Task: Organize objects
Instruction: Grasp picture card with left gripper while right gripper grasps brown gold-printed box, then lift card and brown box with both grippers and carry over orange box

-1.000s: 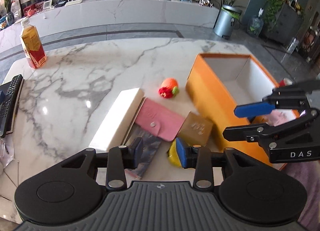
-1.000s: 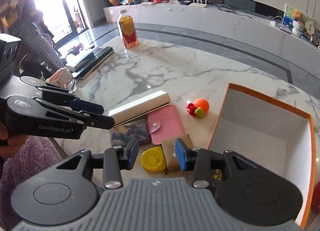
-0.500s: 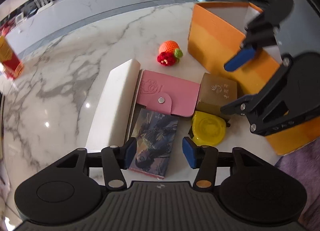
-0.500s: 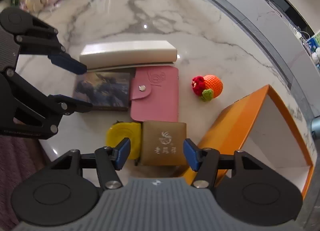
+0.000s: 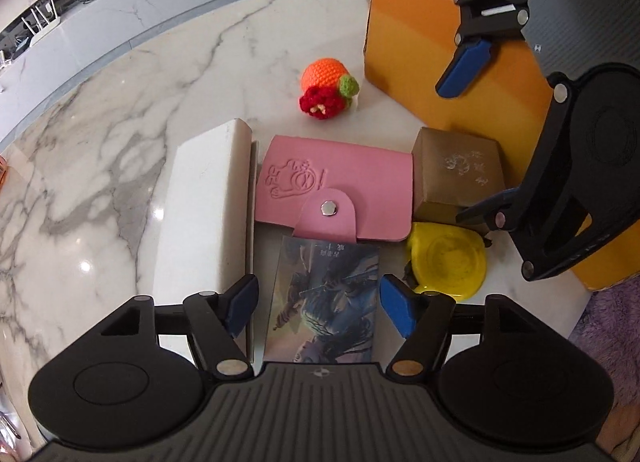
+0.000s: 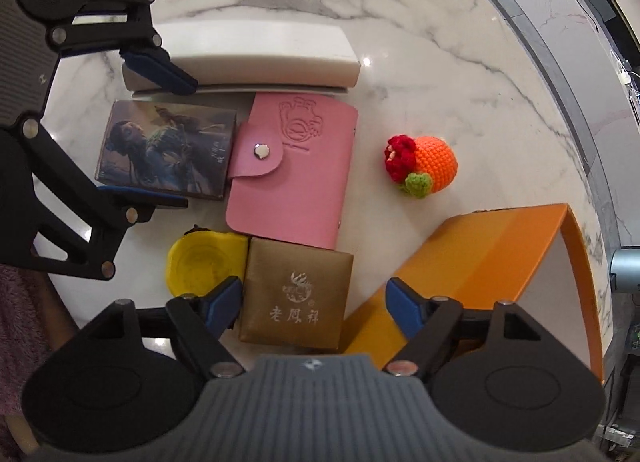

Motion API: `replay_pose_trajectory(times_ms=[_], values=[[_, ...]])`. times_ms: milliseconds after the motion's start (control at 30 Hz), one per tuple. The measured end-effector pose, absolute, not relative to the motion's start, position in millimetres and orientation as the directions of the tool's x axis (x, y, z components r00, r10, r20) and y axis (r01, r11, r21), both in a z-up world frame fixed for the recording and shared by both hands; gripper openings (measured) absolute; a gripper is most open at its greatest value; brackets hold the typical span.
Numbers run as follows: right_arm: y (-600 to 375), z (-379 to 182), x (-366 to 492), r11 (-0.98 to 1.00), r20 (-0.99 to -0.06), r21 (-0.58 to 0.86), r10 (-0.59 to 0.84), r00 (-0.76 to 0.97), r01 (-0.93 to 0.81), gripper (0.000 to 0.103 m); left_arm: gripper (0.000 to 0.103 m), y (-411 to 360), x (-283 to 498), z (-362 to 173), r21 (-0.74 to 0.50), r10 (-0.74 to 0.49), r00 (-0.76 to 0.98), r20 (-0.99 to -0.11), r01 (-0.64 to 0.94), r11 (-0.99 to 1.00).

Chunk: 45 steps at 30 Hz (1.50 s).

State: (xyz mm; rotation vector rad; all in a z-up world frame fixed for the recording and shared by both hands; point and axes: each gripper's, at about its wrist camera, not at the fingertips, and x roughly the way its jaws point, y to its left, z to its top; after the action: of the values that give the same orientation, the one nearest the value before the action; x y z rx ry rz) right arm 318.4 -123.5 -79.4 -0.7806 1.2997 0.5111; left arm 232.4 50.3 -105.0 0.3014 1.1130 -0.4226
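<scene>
My left gripper [image 5: 320, 308] is open, its jaws on either side of a dark picture card box [image 5: 326, 294], also in the right wrist view [image 6: 166, 150]. My right gripper [image 6: 314, 308] is open over a gold-brown pouch [image 6: 296, 296], also in the left wrist view [image 5: 456, 176]. Between them lie a pink card wallet [image 5: 340, 186] [image 6: 296, 170] and a yellow round lid [image 5: 446, 258] [image 6: 204, 262]. A crocheted orange toy [image 5: 326, 86] [image 6: 424, 164] lies farther out. An orange box [image 5: 416, 38] [image 6: 480, 254] stands open at the right.
A long white box [image 5: 204, 214] [image 6: 256, 54] lies left of the wallet on the marble table [image 5: 100, 134]. The table's near edge runs just behind the grippers. A purple fuzzy sleeve [image 5: 612, 326] shows at the right.
Both grippers have tilted down and moved closer to the table. The left one now straddles the picture card box; the right one has opened wider and hangs over the gold-brown pouch.
</scene>
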Motion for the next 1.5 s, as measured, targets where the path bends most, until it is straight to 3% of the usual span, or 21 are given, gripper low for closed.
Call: replay_pose_trajectory(times_ms=[133,200,267,300,600,933,1133,1500], values=[[-119,-83,321,0.632,-0.972,-0.233,-0.118,0.205,-0.739,0.088,0.079,53,236,-111,-0.021,-0.189,0.313,-0.931,0.47,0.882],[-117,-83,321,0.623,-0.971,-0.237,-0.126,0.203,-0.745,0.087,0.071,54,234,-113,-0.025,-0.178,0.297,-0.938,0.455,0.89],[-115,-83,319,0.619,-0.979,-0.205,-0.116,0.17,-0.758,0.077,0.069,56,231,-114,-0.036,-0.182,0.295,-0.938,0.439,0.898],[-116,-84,319,0.639,-0.985,-0.173,-0.11,0.133,-0.75,0.064,0.069,57,230,-114,-0.039,-0.181,0.294,-0.938,0.432,0.901],[-113,-83,304,0.706,-0.999,0.016,0.034,0.011,-0.708,0.062,0.068,71,212,-112,-0.061,-0.157,0.257,-0.954,0.348,0.936],[-116,-73,296,0.738,-0.997,0.036,0.073,0.026,-0.674,0.067,0.07,77,199,-110,-0.028,-0.126,0.279,-0.952,0.329,0.944],[-123,-71,295,0.774,-0.994,0.057,0.105,0.039,-0.631,0.06,0.067,77,196,-110,-0.016,-0.109,0.291,-0.951,0.304,0.953],[-139,-17,280,0.778,-0.968,0.062,0.199,0.151,-0.625,0.06,0.067,67,176,-44,-0.05,-0.174,0.4,-0.9,0.303,0.952]])
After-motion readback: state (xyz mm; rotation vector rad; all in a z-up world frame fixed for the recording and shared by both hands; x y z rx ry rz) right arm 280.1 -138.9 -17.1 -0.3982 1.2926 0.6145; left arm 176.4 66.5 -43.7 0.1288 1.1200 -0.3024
